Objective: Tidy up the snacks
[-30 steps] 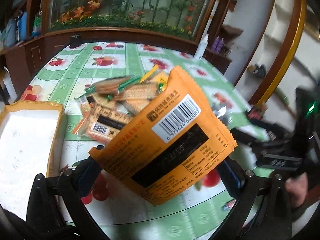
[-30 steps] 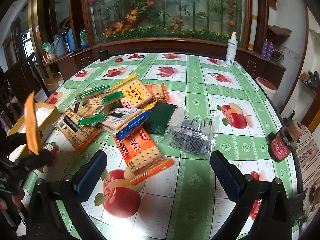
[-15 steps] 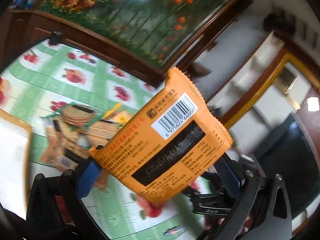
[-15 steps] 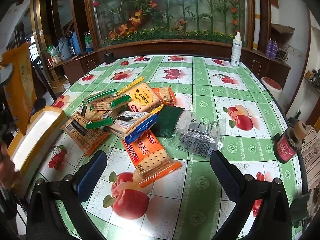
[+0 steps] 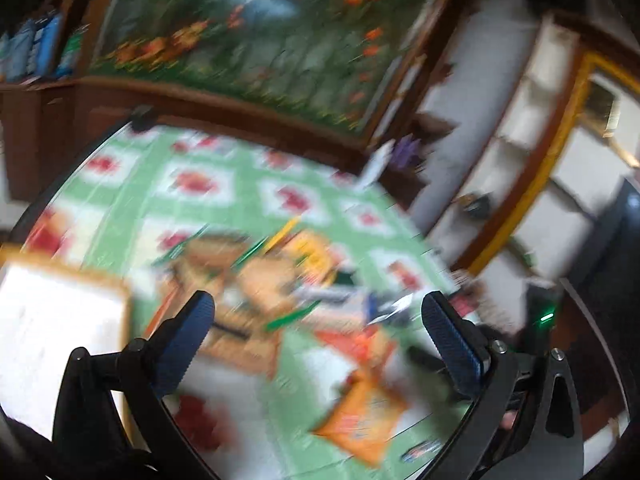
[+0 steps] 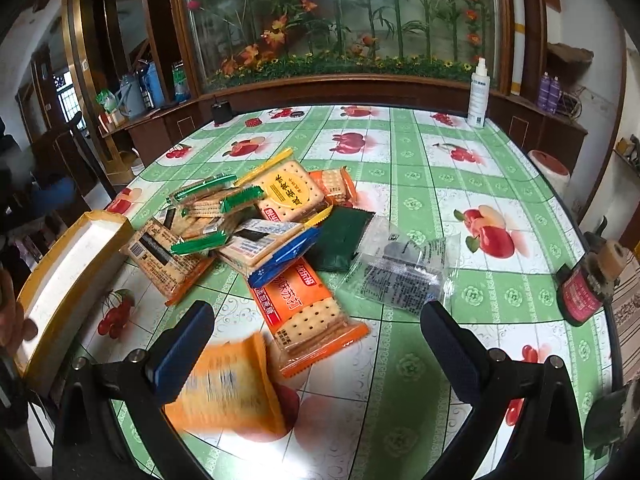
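Note:
My left gripper is open and empty; its view is blurred by motion. The orange snack packet lies loose on the table below it. In the right wrist view the same packet is blurred, near the table's front edge between my right gripper's fingers. My right gripper is open and empty above the table. A pile of cracker packets lies mid-table, with an orange cracker packet at its near side. A yellow-rimmed white box stands at the left edge; it also shows in the left wrist view.
A clear plastic packet and a dark green packet lie right of the pile. A white spray bottle stands at the far edge. A red-labelled tape roll sits at the right edge. The table has a green fruit-pattern cloth.
My left gripper let go of the orange packet, which dropped to the table's front near my right gripper. The left gripper swung while opening. The right gripper barely moved.

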The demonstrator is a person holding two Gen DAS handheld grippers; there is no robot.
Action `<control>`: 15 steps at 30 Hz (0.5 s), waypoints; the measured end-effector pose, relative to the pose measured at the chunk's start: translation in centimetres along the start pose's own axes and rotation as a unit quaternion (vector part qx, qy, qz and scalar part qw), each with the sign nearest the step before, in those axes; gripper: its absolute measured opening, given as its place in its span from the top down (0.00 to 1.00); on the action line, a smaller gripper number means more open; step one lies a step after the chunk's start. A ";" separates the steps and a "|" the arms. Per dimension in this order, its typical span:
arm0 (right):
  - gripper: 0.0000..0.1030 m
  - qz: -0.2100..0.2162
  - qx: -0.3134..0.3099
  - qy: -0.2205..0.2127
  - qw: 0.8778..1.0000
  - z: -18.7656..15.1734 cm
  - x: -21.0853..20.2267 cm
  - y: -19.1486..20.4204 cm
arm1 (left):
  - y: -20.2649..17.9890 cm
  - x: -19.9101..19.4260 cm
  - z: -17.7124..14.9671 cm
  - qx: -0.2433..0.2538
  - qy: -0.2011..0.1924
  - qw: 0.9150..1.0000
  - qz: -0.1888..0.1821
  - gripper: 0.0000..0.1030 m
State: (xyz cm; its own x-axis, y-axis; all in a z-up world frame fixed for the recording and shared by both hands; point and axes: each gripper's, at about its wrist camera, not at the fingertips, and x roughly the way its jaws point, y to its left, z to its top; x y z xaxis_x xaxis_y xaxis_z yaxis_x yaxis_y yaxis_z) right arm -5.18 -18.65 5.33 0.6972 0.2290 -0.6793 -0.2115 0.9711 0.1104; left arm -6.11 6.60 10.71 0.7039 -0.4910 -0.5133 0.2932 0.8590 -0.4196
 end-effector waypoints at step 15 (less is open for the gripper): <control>0.00 0.048 0.035 0.045 0.997 -1.8 -0.7 -1.0 | -2.7 3.5 -5.4 0.128 0.119 0.984 0.037 0.00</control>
State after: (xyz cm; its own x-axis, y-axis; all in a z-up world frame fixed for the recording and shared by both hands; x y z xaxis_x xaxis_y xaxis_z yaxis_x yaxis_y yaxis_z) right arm -6.69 -19.88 4.43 0.6112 0.3169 -0.7253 -0.2230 0.9482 0.2263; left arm -7.94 1.77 6.00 0.5674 -0.4203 -0.7082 0.4225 0.8867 -0.1878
